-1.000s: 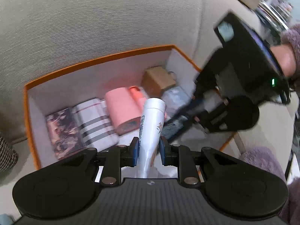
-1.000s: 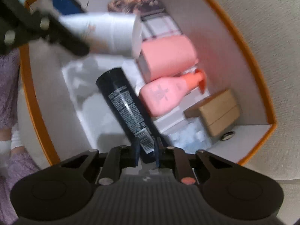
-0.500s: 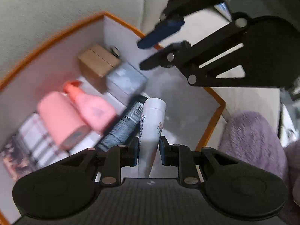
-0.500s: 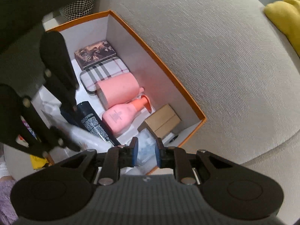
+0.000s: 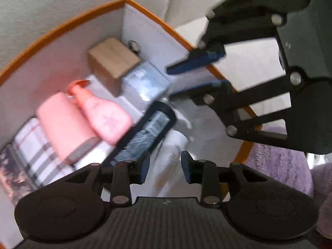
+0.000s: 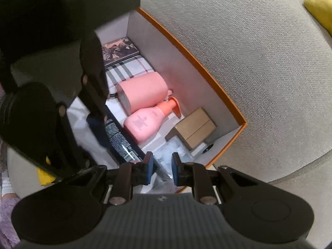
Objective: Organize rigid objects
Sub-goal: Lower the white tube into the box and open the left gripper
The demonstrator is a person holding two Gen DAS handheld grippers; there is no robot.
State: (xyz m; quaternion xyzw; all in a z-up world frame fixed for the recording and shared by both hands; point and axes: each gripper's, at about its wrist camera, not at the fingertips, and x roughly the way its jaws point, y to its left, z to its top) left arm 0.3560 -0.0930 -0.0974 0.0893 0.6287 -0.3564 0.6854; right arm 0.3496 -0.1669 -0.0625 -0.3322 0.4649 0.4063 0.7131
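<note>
Inspecting box (image 5: 62, 27): white tube (image 5: 172, 145) lies beside black tube (image 5: 149, 132), six o'clock; left claw (image 5: 164, 166) spread, empty. Right claw (image 6: 162, 167) parted, empty. Packing seems nearly complete.

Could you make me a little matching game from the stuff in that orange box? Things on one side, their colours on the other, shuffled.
Things:
1. pump bottle
2. long tube with the barcode
3. small carton in the corner
4. flat case by the far end

Colours:
A. brown
B. pink
C. white with plaid stripes
D. black

Pairs: 1-B, 2-D, 3-A, 4-C
</note>
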